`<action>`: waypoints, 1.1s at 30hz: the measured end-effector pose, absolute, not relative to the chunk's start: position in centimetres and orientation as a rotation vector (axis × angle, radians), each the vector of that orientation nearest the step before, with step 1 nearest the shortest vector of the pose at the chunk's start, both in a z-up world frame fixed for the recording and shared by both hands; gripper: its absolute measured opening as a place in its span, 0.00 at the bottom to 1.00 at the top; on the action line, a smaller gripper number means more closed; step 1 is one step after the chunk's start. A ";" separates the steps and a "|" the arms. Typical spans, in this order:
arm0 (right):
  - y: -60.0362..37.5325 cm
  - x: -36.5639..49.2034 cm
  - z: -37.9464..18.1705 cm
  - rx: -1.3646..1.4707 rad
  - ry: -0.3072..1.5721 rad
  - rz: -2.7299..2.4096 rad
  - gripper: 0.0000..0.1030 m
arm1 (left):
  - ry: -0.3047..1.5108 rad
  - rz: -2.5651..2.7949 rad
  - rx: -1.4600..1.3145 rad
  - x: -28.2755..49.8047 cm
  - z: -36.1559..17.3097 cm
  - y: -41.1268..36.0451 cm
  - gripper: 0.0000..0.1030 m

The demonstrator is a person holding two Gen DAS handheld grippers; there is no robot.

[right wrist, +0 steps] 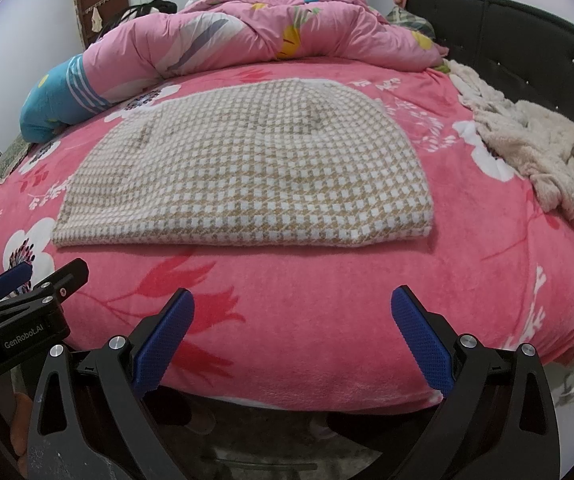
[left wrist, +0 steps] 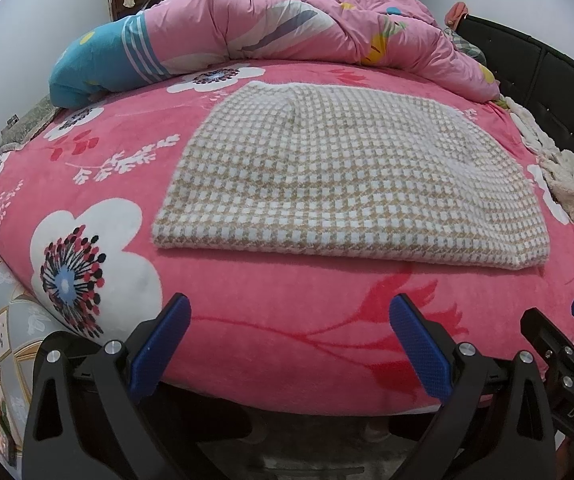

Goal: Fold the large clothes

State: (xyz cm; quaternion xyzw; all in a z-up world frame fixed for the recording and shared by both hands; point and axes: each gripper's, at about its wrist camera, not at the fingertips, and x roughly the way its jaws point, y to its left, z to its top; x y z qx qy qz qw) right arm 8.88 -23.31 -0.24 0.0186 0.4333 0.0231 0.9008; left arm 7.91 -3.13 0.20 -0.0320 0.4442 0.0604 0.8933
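A tan and white checked garment lies folded into a flat rectangle on the pink flowered bed cover; it also shows in the right wrist view. My left gripper is open and empty, held off the near edge of the bed, short of the garment. My right gripper is open and empty too, beside the left one at the same bed edge. The right gripper shows at the right edge of the left wrist view. The left gripper shows at the left edge of the right wrist view.
A rumpled pink quilt with a blue end lies across the far side of the bed. A cream fluffy garment lies heaped at the right by the black headboard. The floor shows below the bed edge.
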 end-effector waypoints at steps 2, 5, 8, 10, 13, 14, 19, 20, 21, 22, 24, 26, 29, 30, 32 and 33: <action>-23.2 8.9 -0.3 0.038 0.896 0.047 0.92 | 0.922 0.126 -0.064 7.9 0.2 -3.1 0.95; -23.2 8.9 -0.3 0.039 0.896 0.049 0.92 | 0.922 0.126 -0.063 7.9 0.3 -3.1 0.95; -23.1 8.9 -0.2 0.038 0.895 0.049 0.92 | 0.920 0.127 -0.063 7.9 0.3 -3.1 0.95; -23.0 8.9 -0.2 0.037 0.893 0.049 0.92 | 0.919 0.128 -0.061 8.0 0.3 -2.9 0.95; -23.1 8.9 -0.2 0.038 0.893 0.050 0.92 | 0.917 0.130 -0.058 7.9 0.4 -3.0 0.95; -23.1 8.9 -0.2 0.038 0.893 0.050 0.92 | 0.917 0.131 -0.056 7.9 0.4 -2.9 0.95; -23.1 8.9 -0.2 0.039 0.893 0.049 0.92 | 0.916 0.133 -0.055 7.9 0.4 -3.1 0.95; -23.1 8.9 -0.2 0.039 0.893 0.049 0.92 | 0.915 0.134 -0.055 7.9 0.4 -3.1 0.95; -23.1 8.9 -0.2 0.039 0.893 0.049 0.92 | 0.915 0.134 -0.054 7.9 0.4 -3.0 0.95; -23.1 8.9 -0.2 0.039 0.892 0.050 0.92 | 0.915 0.134 -0.054 7.9 0.4 -3.1 0.95; -23.1 8.9 -0.2 0.038 0.894 0.048 0.92 | 0.915 0.134 -0.054 7.9 0.4 -3.1 0.95; -23.1 8.9 -0.2 0.038 0.892 0.050 0.92 | 0.916 0.134 -0.055 7.9 0.4 -3.1 0.95; -23.1 8.9 -0.2 0.036 0.891 0.049 0.92 | 0.915 0.135 -0.054 7.9 0.4 -3.0 0.95; -23.1 8.9 -0.1 0.036 0.891 0.049 0.92 | 0.915 0.134 -0.054 7.9 0.4 -3.1 0.95; -23.1 8.9 -0.2 0.036 0.891 0.048 0.92 | 0.914 0.136 -0.053 7.9 0.4 -3.0 0.95; -23.1 8.9 -0.2 0.036 0.892 0.049 0.92 | 0.914 0.135 -0.054 7.9 0.4 -3.0 0.95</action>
